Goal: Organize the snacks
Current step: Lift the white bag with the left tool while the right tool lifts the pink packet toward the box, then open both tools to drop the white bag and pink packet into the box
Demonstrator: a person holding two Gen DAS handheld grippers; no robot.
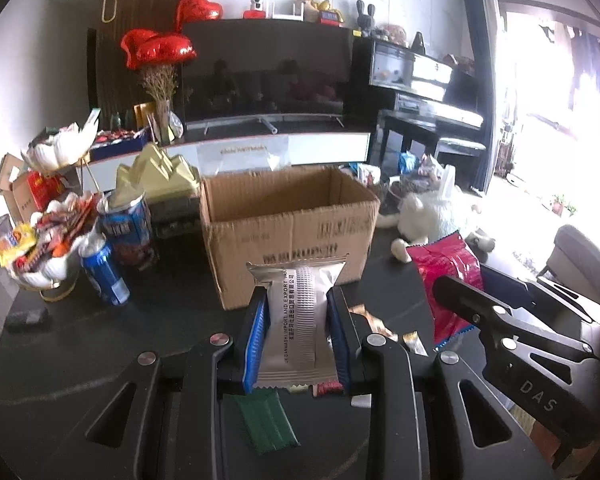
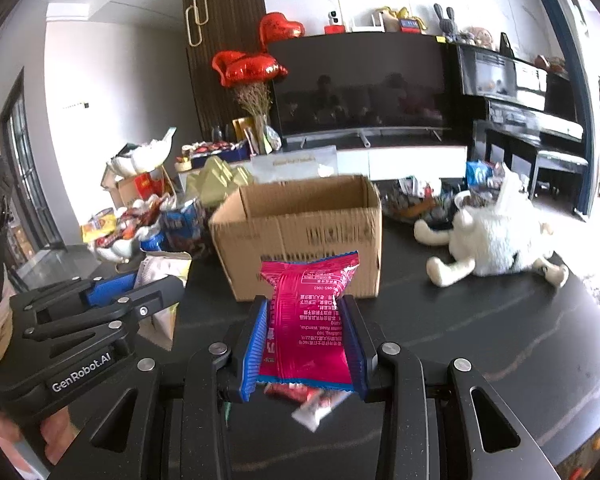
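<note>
My left gripper (image 1: 298,304) is shut on a silver snack packet (image 1: 296,320) and holds it above the dark table, just in front of the open cardboard box (image 1: 288,216). My right gripper (image 2: 306,312) is shut on a red snack packet (image 2: 308,320), also in front of the box (image 2: 300,224). The red packet (image 1: 448,276) and right gripper show at the right of the left wrist view. The left gripper (image 2: 112,300) with its pale packet (image 2: 162,276) shows at the left of the right wrist view. The inside of the box is hidden.
Loose small snacks lie under the grippers: a green wrapper (image 1: 268,424), a red-white one (image 2: 312,400). A white plush toy (image 2: 496,228) lies right of the box. Blue cans (image 1: 106,276) and a snack-filled bowl (image 1: 48,240) stand left.
</note>
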